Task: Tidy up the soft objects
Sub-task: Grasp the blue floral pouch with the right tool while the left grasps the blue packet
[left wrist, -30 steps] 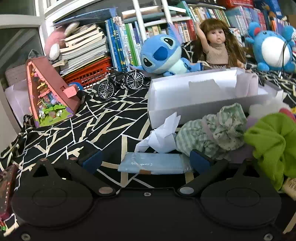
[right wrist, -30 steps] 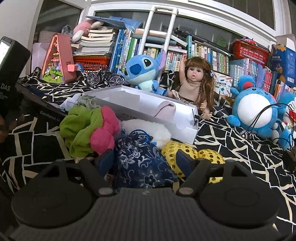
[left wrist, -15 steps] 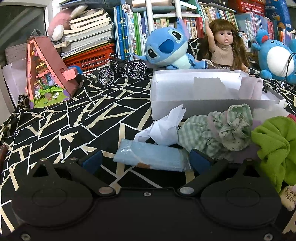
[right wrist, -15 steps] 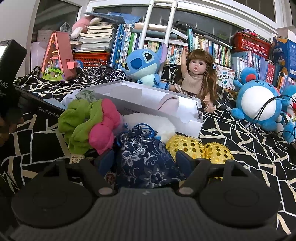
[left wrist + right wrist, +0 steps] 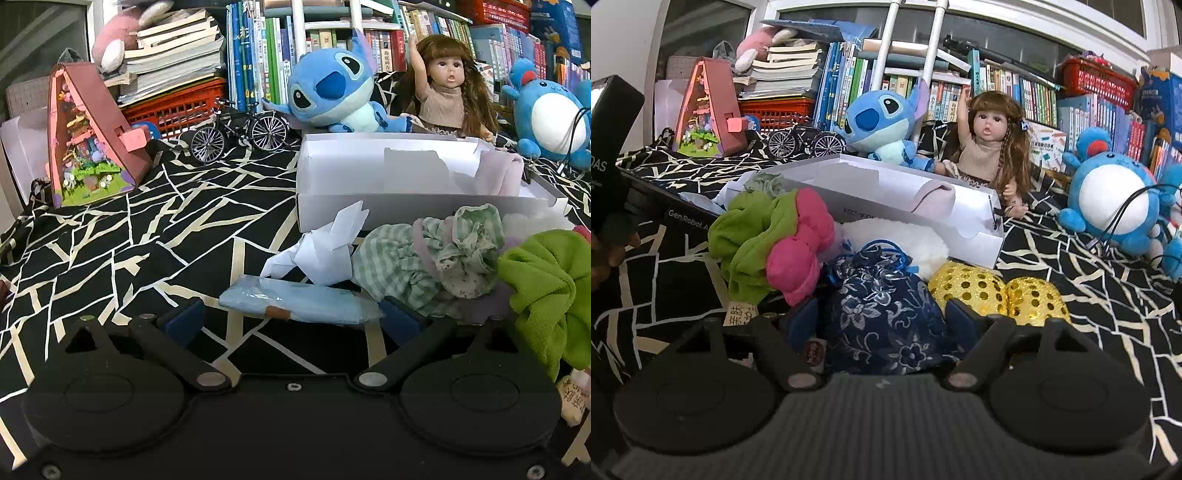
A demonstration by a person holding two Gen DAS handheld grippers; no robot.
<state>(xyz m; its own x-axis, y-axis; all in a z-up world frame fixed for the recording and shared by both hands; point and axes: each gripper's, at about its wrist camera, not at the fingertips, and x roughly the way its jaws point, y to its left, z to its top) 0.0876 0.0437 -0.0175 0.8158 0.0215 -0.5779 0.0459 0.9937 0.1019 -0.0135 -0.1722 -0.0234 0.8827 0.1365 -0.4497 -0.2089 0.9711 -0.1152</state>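
In the left wrist view my left gripper (image 5: 290,319) is open, low over the black patterned cloth. A light blue tissue packet (image 5: 299,299) lies flat between its fingertips, apart from the left one. Behind it are crumpled white paper (image 5: 317,251), a green checked cloth (image 5: 399,258) and a lime green cloth (image 5: 546,280). My right gripper (image 5: 882,319) is open with a navy floral pouch (image 5: 886,317) filling most of the gap. Around the pouch lie a green and pink cloth (image 5: 764,240), a white fluffy piece (image 5: 897,236) and gold sequin balls (image 5: 971,288). The white box (image 5: 960,236) holds a pale pink cloth (image 5: 934,197).
Behind the box (image 5: 369,206) sit a blue plush (image 5: 328,92), a doll (image 5: 447,88) and a round blue plush (image 5: 550,118), before shelves of books. A model bicycle (image 5: 240,129) and a triangular toy house (image 5: 88,140) stand at the left. A hand (image 5: 609,251) shows at the left edge.
The left view has rolled level and the blue packet now sits slightly skewed between the fingers. The right gripper has edged forward, so the navy pouch sits deeper between its fingers.
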